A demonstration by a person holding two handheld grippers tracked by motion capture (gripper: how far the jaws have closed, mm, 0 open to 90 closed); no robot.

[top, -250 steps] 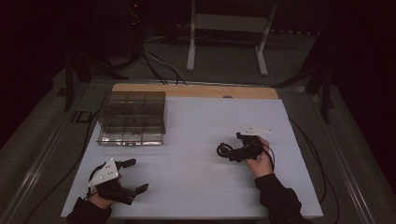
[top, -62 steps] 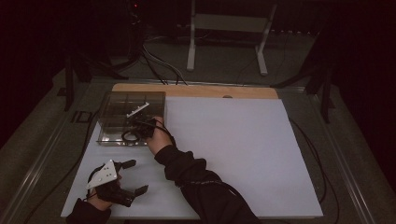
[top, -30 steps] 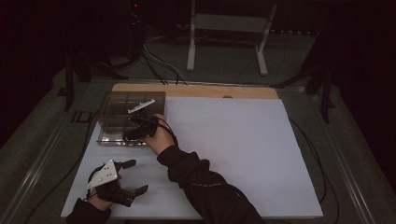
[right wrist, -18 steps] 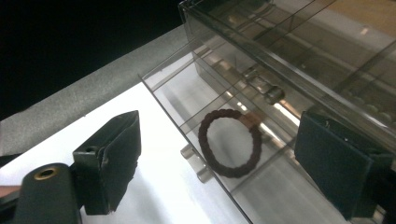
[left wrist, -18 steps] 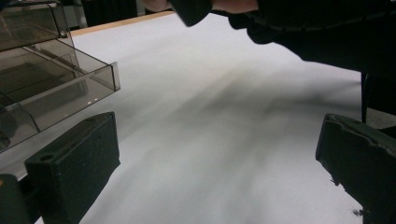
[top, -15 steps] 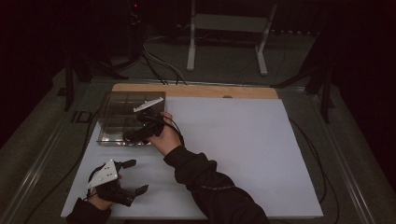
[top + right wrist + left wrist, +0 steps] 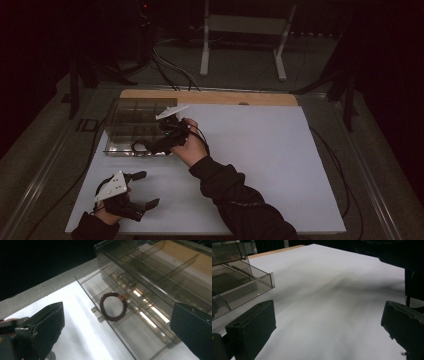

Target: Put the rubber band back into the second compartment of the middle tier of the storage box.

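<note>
**Hair tie dropped in the clear box, right hand backing away**

The hair tie (image 7: 113,306) is a dark, braided loop with a small tan join on its upper right edge. In the right gripper view it sits near the middle of the frame, lying flat inside the smoky clear organizer box (image 7: 150,277), in what looks like a front compartment, though reflections in the plastic make the exact cell hard to call.

The right gripper (image 7: 150,146) hangs at the box's near edge, centre-left of the high view. Its jaws have just been opening and now stand wide apart with nothing between them; the tie lies beyond their tips.

My worry is the pull-back. The open jaws and trailing cable are close to the thin front wall, and a careless swing could knock the light box across the white table (image 7: 260,150). The loop is also soft and springy, so a nudge to the box could shift it against a divider.

The left gripper (image 7: 137,190) rests in the lower left of the high view, jaws spread and empty.
</note>
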